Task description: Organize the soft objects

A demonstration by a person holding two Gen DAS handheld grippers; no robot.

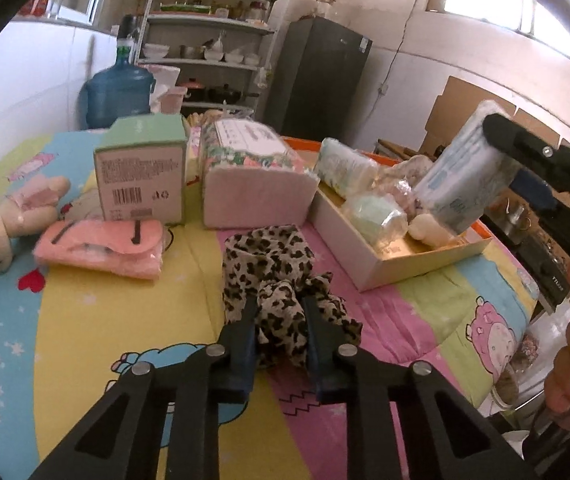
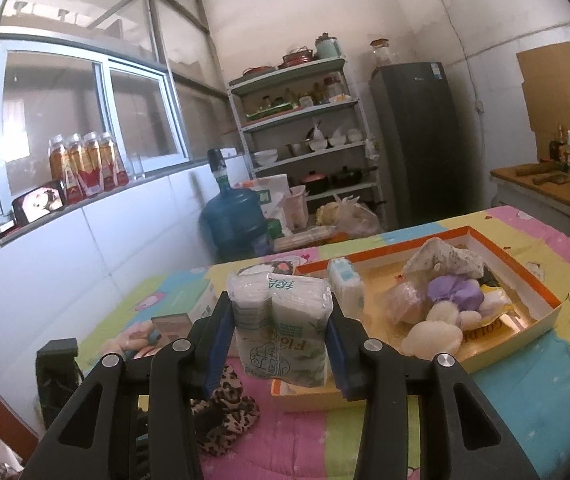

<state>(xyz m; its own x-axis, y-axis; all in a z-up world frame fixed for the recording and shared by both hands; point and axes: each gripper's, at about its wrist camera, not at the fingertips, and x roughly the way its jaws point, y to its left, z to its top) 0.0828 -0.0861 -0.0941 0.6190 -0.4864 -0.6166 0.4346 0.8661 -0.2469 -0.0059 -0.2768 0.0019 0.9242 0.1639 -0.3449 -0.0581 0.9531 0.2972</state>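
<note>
My left gripper is shut on a leopard-print cloth that lies on the colourful quilt. My right gripper is shut on a pack of tissues and holds it in the air above the near corner of the orange-rimmed box. The pack also shows in the left wrist view, over the box. The box holds a plush toy, a tissue pack and other soft items. The cloth shows in the right wrist view.
On the quilt stand a green carton, a large floral tissue pack, a folded pink towel and a teddy bear. A blue water jug, shelves and a fridge stand behind.
</note>
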